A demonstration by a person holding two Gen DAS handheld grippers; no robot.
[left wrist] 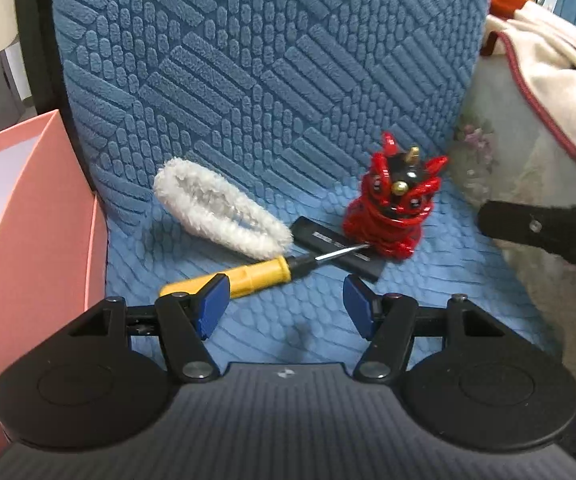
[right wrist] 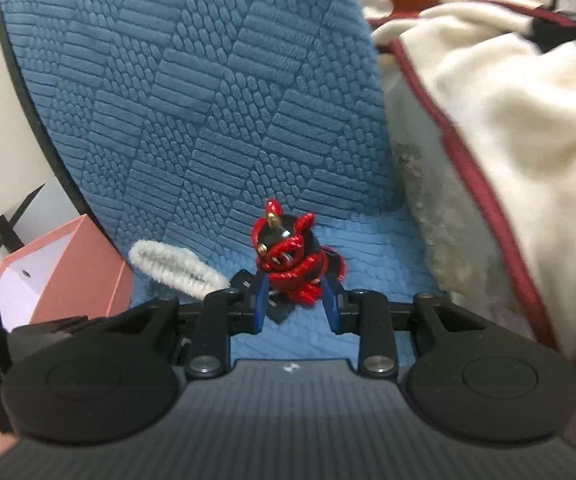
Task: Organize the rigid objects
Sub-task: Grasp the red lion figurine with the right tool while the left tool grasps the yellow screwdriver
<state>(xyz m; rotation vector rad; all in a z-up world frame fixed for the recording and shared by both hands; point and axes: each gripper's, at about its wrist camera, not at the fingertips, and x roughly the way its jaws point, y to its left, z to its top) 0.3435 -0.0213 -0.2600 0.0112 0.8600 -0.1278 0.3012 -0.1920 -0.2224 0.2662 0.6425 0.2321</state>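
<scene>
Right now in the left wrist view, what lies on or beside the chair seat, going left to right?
pink box → white fluffy ring → red lion figurine → right gripper at the frame edge.

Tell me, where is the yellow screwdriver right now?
In the left wrist view the yellow screwdriver lies on the blue chair seat, just ahead of the left hand-held gripper, its tip resting on a flat black device beside the red figurine.
</scene>
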